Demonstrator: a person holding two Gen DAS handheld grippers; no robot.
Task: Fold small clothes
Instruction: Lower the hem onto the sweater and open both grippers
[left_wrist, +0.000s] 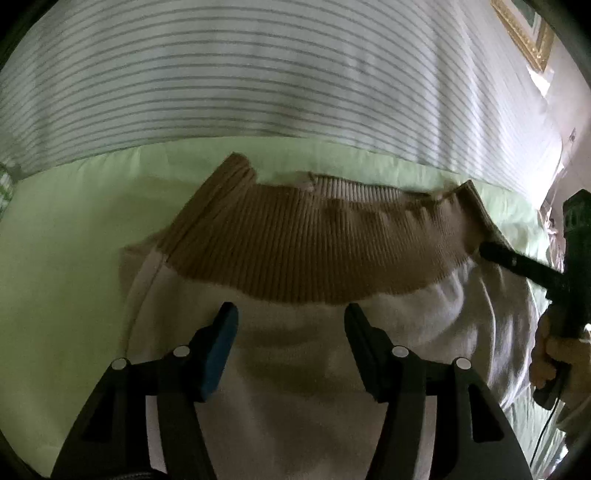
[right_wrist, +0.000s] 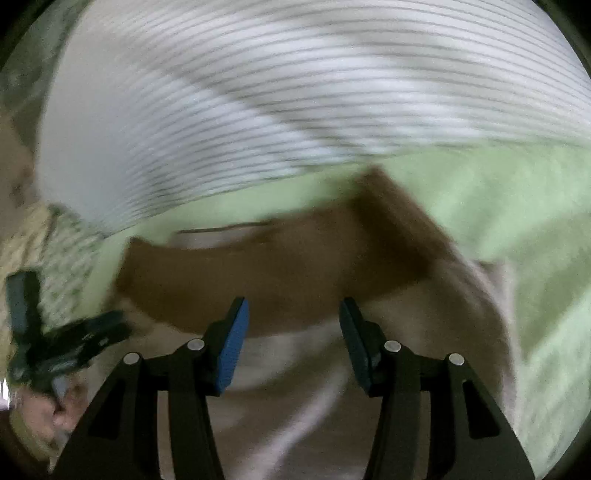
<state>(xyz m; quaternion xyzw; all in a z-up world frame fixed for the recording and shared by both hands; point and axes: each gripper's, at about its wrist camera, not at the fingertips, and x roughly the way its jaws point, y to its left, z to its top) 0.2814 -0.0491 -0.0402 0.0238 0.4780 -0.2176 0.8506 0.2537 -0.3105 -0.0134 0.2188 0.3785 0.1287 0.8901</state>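
A small garment lies on a pale green sheet (left_wrist: 66, 229): a brown ribbed top part (left_wrist: 314, 243) and a white lower part (left_wrist: 295, 369). My left gripper (left_wrist: 291, 314) is open and empty, hovering over the white part just below the brown band. In the left wrist view the right gripper (left_wrist: 491, 253) reaches in from the right, its tip at the garment's right edge. In the blurred right wrist view the right gripper (right_wrist: 293, 310) is open over the same garment (right_wrist: 295, 280), and the left gripper (right_wrist: 74, 336) shows at the far left.
A white pillow or cover with thin grey stripes (left_wrist: 258, 74) lies beyond the garment. A gold picture frame (left_wrist: 524, 33) hangs at the top right. The green sheet (right_wrist: 517, 206) extends to both sides.
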